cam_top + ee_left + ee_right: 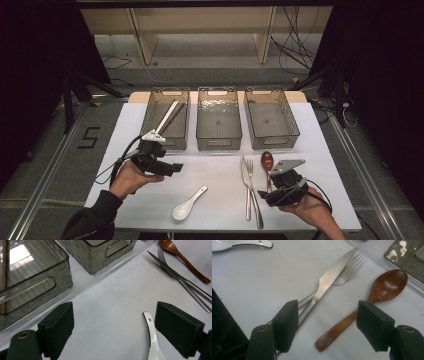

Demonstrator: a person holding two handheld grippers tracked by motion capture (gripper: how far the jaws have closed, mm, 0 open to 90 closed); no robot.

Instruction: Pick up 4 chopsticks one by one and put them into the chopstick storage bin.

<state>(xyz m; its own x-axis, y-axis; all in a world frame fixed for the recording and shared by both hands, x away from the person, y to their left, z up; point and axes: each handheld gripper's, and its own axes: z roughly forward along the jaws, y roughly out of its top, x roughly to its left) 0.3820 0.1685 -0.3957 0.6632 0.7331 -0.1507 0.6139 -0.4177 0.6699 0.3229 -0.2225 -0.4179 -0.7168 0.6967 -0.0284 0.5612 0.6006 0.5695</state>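
Two open hand-held grippers — cutlery sorting, approach step.
Right hand-held gripper [325,323] over wooden spoon [364,303] — next: lower, close on handle.

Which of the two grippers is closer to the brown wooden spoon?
Right. The right gripper hovers open over the wooden spoon handle; the left gripper sits far across the table, beyond the knife and fork.

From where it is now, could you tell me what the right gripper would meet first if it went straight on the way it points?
Most likely the brown wooden spoon: its handle lies between the open jaws of the right gripper, just ahead. The steel knife lies beside the left jaw, so depth leaves slight doubt.
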